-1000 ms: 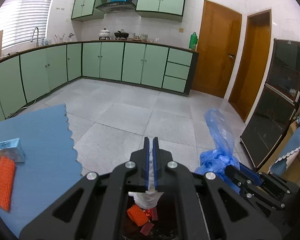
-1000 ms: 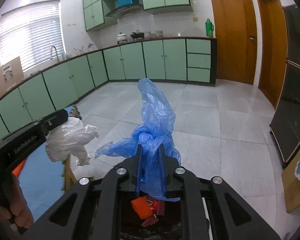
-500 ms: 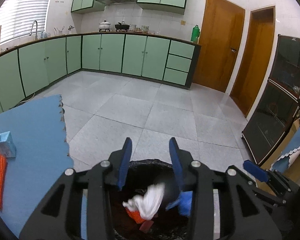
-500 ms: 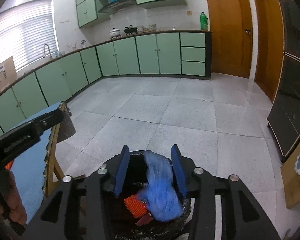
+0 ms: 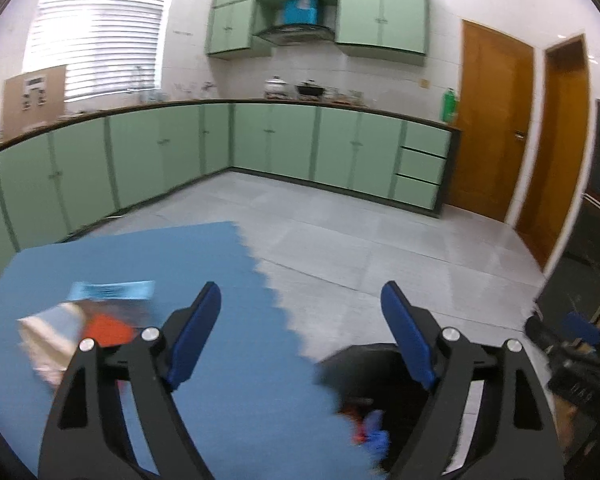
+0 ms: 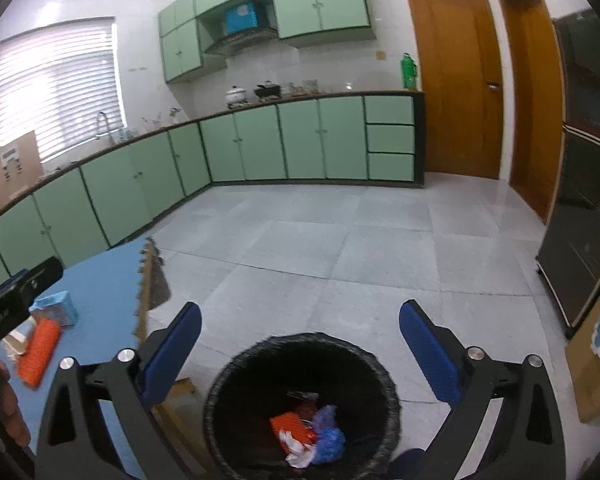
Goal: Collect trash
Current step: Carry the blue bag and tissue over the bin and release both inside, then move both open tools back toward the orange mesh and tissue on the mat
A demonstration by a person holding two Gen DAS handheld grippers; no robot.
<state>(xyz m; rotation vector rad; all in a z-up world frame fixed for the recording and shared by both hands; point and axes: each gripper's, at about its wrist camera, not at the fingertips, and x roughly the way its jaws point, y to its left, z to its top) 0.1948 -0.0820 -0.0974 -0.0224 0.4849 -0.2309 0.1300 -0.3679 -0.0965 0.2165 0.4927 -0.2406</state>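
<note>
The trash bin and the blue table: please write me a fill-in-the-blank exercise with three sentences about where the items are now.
1. The blue plastic bag lies inside the black ____.
2. The orange sponge on the blue table lies beside a light ____ box.
3. Nothing is between the fingers of the right gripper, whose jaws are ____.

Missing words: trash bin; blue; opening

Pale green base cabinets (image 6: 260, 148) run along two walls under a dark countertop, with matching wall cabinets (image 6: 320, 0) above. A white pot (image 6: 236, 94) and a green bottle (image 6: 408, 71) stand on the counter. Two wooden doors (image 6: 456, 80) are shut. The floor (image 6: 340, 248) is grey tile.
</note>
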